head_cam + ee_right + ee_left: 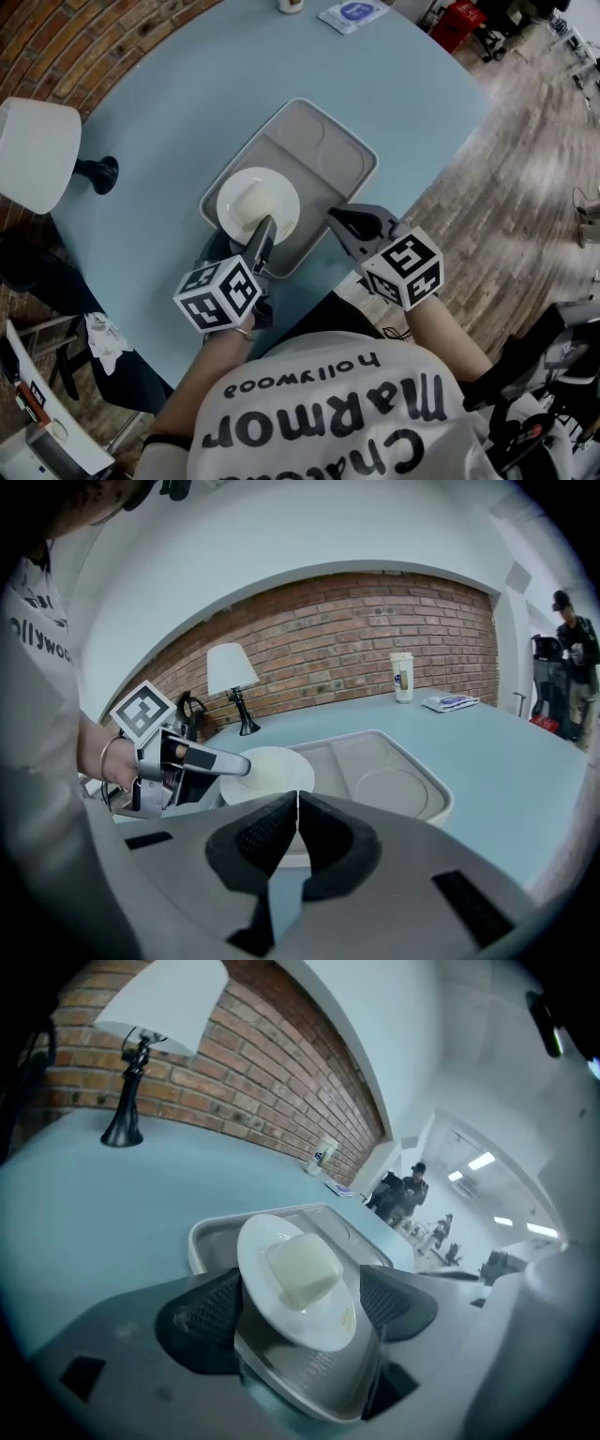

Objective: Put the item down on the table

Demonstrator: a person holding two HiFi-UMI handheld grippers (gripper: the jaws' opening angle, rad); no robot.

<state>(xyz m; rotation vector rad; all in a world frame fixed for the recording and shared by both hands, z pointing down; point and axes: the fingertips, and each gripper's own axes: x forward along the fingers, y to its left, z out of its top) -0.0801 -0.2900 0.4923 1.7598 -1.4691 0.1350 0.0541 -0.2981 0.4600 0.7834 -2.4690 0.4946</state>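
In the head view, a grey tray (323,155) is lying on the pale blue table (187,94). A white plate (281,208) is sitting in the tray's near left corner, carrying a pale block (251,202). The left gripper (265,225) is reaching over the tray's near edge, and one finger is covering part of the plate's near rim. The right gripper (339,217) is hanging just off the tray's near right edge, apart from the plate. A white-shaded lamp (37,155) is standing well to the left of the tray. A cup (291,5) and a flat packet (353,13) are lying beyond the tray's far side.

In the left gripper view, the jaws are standing wide apart with the plate and its block lying between them. The plate is resting on the tray, and the pads are flanking it without squeezing. Whether the left pad is brushing the rim I cannot tell.

In the right gripper view, the jaws are meeting tip to tip and holding nothing, just short of the tray's near edge. The left gripper is showing at the tray's left end, with a finger over the plate. A brick wall (356,630) is running behind the tray's far side.
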